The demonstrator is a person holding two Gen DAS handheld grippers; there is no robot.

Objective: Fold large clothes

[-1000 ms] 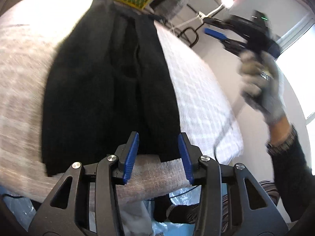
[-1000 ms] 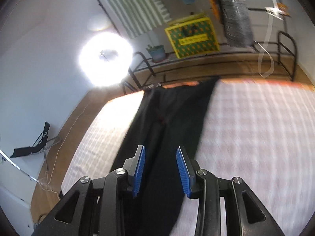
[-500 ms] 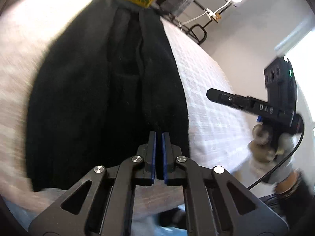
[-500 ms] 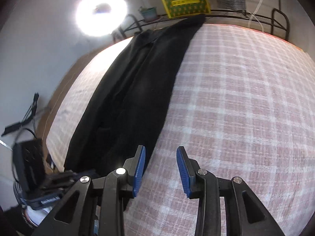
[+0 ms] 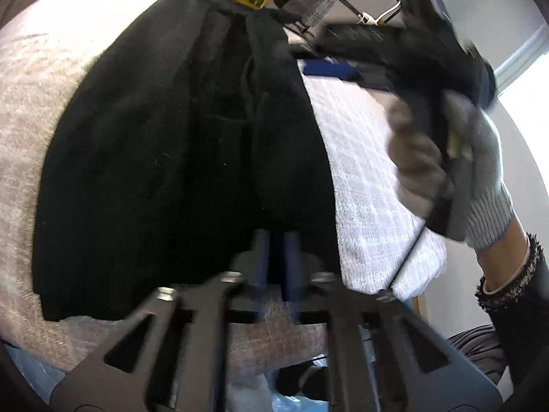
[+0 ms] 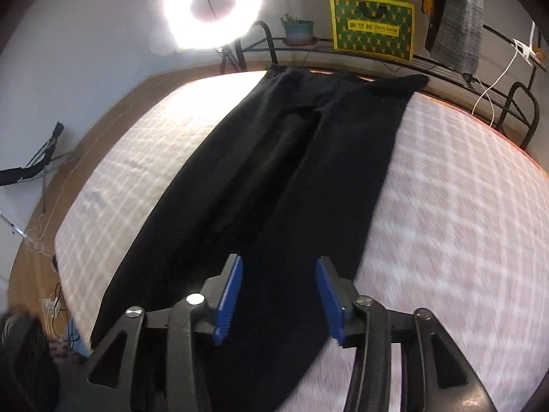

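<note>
Bed [image 6: 463, 206] carried black trousers [image 6: 291, 171] lengthwise, hems at its near edge. Left gripper [image 5: 276, 257], spread a second ago, was pinched nearly shut at the hem; right gripper [image 6: 279, 295], fingers spread, swung above them. Fold looked imminent.

Both fisheye views curve straight lines strongly toward dark, vignetted corners. In the right wrist view a circular white ring light [image 6: 212, 7] is blown out to pure glare with a soft halo on the pale wall, while the checked quilted mattress cover [image 6: 463, 206] is smeared by motion blur at right. In the left wrist view daylight from a bright overexposed window [image 5: 525, 130] washes the right edge, the grey knitted glove [image 5: 477, 168] and the black 2-finger left gripper [image 5: 276, 257] are motion-blurred, and the flat black woollen garment [image 5: 164, 158] shows almost no detail.
</note>
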